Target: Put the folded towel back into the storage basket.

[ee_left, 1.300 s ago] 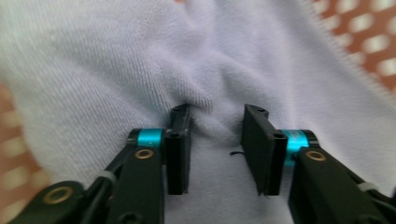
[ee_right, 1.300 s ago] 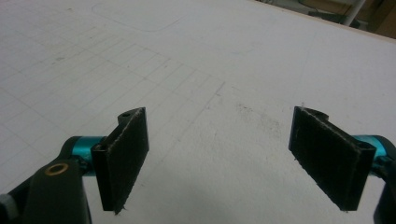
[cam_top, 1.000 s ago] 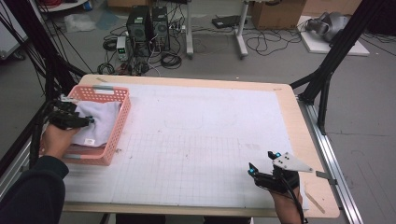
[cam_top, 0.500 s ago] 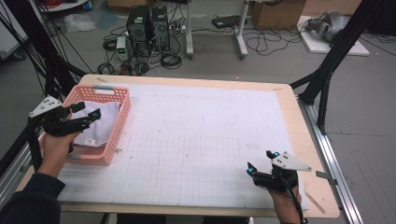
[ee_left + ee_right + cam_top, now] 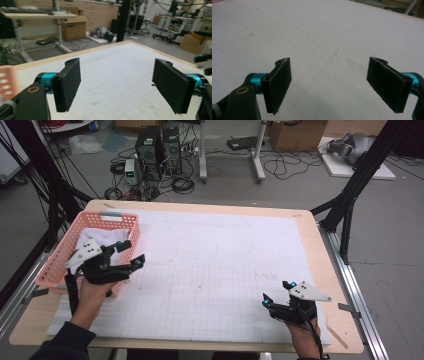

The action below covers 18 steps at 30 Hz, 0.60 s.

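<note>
At the near-left of the table, the left gripper [image 5: 129,252] hangs just over the pink basket's [image 5: 58,261] right rim, jaws having just opened, now spread wide with nothing between them. The basket is a pink plastic crate with slotted walls, white cloth [image 5: 107,239] crumpled inside, sitting on the white gridded mat's [image 5: 225,270] left edge. Near right, well apart, the right gripper [image 5: 276,291] rests low on the mat, jaws spread, empty.
</note>
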Each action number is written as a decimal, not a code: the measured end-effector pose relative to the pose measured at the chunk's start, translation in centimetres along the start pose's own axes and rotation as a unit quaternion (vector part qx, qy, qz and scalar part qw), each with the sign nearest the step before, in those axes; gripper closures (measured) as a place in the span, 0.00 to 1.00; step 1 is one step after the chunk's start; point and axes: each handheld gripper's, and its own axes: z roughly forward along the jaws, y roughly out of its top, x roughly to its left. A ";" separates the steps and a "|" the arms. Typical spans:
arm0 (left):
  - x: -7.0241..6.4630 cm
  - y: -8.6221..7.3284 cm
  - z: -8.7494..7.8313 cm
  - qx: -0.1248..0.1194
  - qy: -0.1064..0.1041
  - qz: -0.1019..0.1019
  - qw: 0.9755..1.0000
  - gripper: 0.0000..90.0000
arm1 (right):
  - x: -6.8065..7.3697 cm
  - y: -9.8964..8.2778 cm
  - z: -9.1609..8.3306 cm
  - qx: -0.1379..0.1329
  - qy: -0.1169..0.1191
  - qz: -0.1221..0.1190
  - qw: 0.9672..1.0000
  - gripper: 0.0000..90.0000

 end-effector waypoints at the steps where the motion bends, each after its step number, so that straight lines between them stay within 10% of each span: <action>1: -0.6 -0.3 0.3 0.002 -0.005 0.004 1.000 0.26 | 0.0 0.0 0.0 -0.001 -0.001 -0.001 1.000 0.21; 18: -5.1 -5.5 2.8 0.059 -0.058 0.014 0.996 0.27 | 0.6 0.1 0.1 0.003 0.001 -0.002 1.000 0.21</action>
